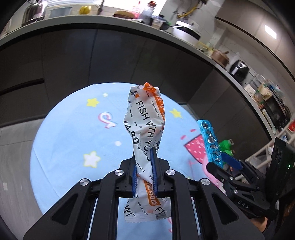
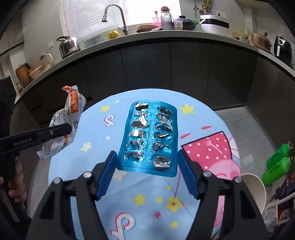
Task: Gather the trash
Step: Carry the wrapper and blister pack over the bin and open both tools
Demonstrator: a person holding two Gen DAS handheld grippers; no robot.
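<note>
Landmark: we take the round table's blue cartoon cloth as our reference.
Counter: we see a long pale worktop over dark cupboards, beyond the cloth.
Tap: a curved tap stands on the counter, behind the cloth.
Kettle: a steel kettle sits far left of the tap.
Bottles: two green bottles lie right of the cloth.
Cup: a paper cup is just below them.

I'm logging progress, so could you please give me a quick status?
Left tongs shut on wrapper. Right tongs gripping blister pack. Both lifted off the table. Nothing in the way.
</note>
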